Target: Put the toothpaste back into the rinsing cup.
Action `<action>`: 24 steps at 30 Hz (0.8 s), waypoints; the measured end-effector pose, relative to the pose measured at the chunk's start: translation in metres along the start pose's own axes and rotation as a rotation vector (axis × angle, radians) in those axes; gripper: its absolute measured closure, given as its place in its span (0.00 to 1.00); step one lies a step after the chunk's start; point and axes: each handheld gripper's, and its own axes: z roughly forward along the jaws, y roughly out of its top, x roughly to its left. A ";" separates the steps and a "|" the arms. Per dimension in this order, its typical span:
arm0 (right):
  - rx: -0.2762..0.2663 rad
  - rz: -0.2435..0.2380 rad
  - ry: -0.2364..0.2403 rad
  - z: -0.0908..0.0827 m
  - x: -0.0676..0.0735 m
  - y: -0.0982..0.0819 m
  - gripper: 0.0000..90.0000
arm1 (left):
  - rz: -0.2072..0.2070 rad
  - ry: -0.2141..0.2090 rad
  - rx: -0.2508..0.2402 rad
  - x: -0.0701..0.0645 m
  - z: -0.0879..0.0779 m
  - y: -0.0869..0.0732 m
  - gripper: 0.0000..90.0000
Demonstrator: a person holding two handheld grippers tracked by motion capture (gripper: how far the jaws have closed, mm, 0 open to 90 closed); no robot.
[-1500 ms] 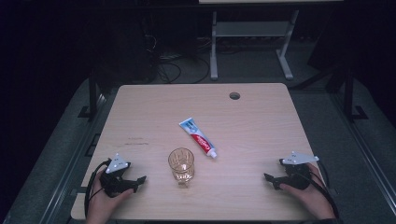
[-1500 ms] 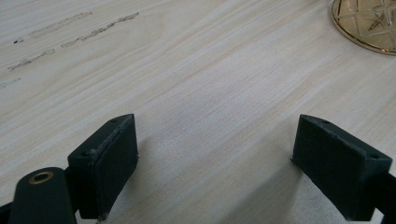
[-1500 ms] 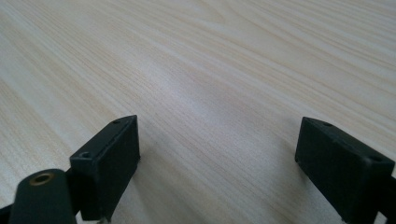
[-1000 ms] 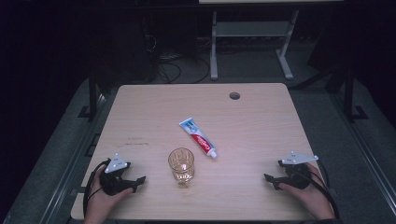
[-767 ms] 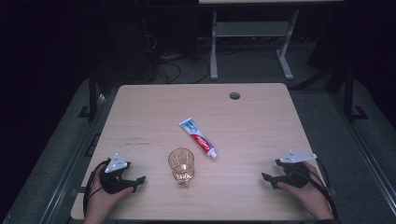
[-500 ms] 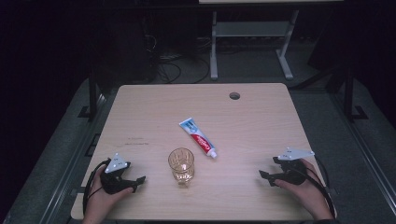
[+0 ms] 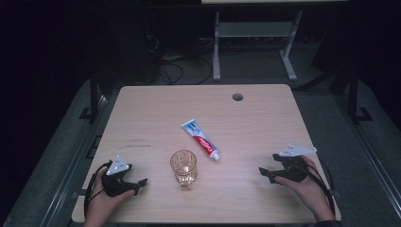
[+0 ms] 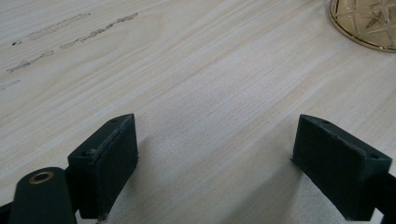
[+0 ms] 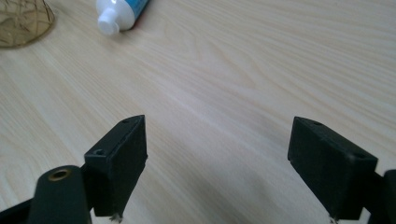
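Observation:
An amber cut glass tumbler [image 7: 183, 166] stands upright near the table's front middle. Just behind it and to the right lies a white, blue and red toothpaste tube [image 7: 200, 139], its cap toward the front. My left gripper [image 7: 141, 181] rests at the front left of the table, open, jaws toward the glass, whose base [image 8: 364, 23] shows at the top right of the left gripper view. My right gripper [image 7: 263, 173] sits at the front right, open and empty. In the right gripper view [image 9: 217, 172] the tube's cap [image 9: 112, 18] and the glass [image 9: 23, 21] lie ahead at the upper left.
The light wooden table [image 7: 265, 123] has a round cable hole [image 7: 237, 97] near its back edge and faint dark scuffs [image 7: 137, 142] on the left. Beyond it stand a white desk frame [image 7: 250, 33] and cables on a dark floor.
My right gripper has shifted left and a little forward onto the table, toward the tube. The left gripper, the glass and the tube have stayed put.

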 end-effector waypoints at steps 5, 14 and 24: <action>-0.007 -0.007 0.014 0.004 0.002 0.008 0.21 | 0.000 0.000 0.000 0.000 0.000 0.000 0.15; -0.027 -0.016 0.042 0.012 0.005 0.025 0.21 | 0.001 0.000 0.003 0.000 0.000 0.000 0.15; -0.036 -0.026 0.052 0.019 0.010 0.041 0.21 | 0.001 0.000 0.003 0.000 0.000 0.000 0.15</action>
